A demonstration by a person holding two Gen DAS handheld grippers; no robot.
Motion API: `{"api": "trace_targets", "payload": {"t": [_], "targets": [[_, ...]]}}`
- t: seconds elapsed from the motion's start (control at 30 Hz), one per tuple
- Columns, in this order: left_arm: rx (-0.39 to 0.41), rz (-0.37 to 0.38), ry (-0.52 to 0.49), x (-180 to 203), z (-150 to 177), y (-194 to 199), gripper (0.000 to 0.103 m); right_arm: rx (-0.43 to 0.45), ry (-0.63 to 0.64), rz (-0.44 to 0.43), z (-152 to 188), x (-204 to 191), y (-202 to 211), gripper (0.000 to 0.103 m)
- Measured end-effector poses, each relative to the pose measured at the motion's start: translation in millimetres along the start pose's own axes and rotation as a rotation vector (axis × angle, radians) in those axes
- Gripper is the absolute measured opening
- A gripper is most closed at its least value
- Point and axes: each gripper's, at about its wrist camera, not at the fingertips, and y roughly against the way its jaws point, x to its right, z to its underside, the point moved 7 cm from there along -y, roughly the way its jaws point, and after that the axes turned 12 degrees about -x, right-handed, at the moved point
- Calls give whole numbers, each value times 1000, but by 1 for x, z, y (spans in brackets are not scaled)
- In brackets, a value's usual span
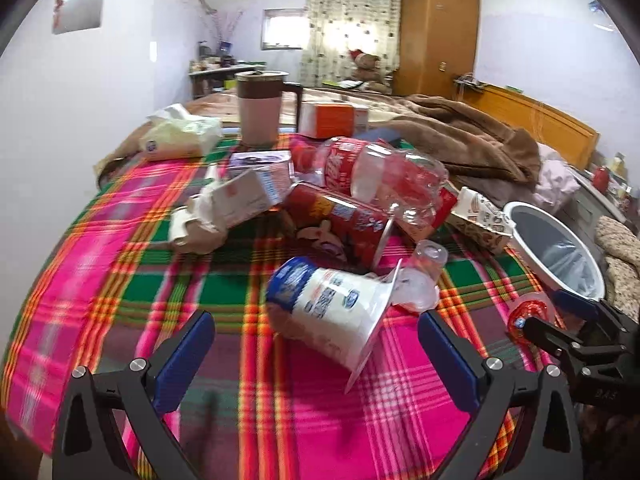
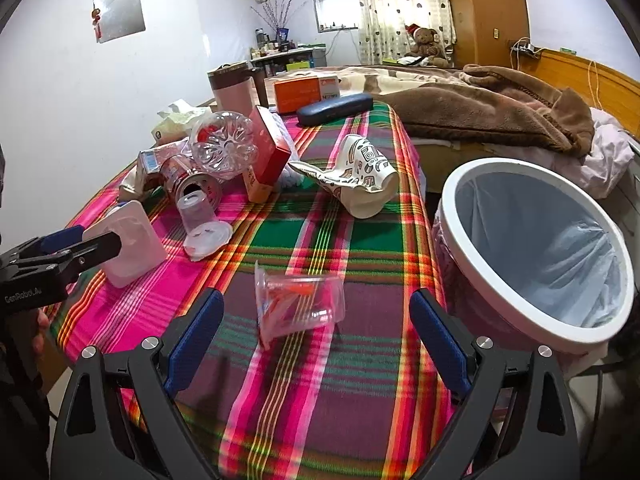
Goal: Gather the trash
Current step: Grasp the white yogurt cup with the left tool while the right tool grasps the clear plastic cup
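Through the left wrist camera I have my left gripper (image 1: 316, 356) spread wide and empty, its blue pads flanking a white yogurt tub with a blue band (image 1: 324, 312) that lies tipped on its side on the pink, green and red plaid tablecloth (image 1: 80, 272); neither pad touches it. Beyond it sits the main heap: a crushed clear plastic bottle with a red label (image 1: 376, 172), a red can (image 1: 336, 216) and white cartons, with the white-rimmed bin lined in pale plastic (image 1: 560, 256) off to the right. I judge this as the approach step, and the next move calls for pushing forward until the tub sits between the pads, then closing across its body, not its flared rim. Through the right wrist camera my right gripper (image 2: 316, 340) is likewise spread and holding nothing, aimed at a clear plastic cup with orange print (image 2: 300, 304) lying on its side near the table edge, just left of the bin. A crumpled patterned paper cup (image 2: 360, 176) lies farther back. Here I need a gentle pinch, since the thin cup will likely buckle, followed by a short swing right over the bin.
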Motion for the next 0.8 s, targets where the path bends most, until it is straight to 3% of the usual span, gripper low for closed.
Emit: {"api": "trace_targets", "payload": {"t": [0.07,0.23,0.37,0.43,0.53,0.67,0.8], "targets": [[-9,-5,-16,0,-3,-6,103,-2,6,-14,-3,-1,-3,95],[-4,-3,-43,1,-9,-9,103,-19,29,-3,-4,-1,-8,72],[-10,22,-48,0,-13,-12,97,-22,29,-22,-5,-1,-8,64],[-12,52,-51,0,-12,-12,91,-27,33,-22,-6,-1,-10,50],[-31,78,-39,-1,-11,-15,78,-33,31,-23,-7,0,-13,48],[-27,79,-35,-1,-10,-14,69,-34,28,-26,-9,0,-15,44],[-28,78,-30,0,-9,-12,69,-29,28,-32,-11,0,-15,44]]}}
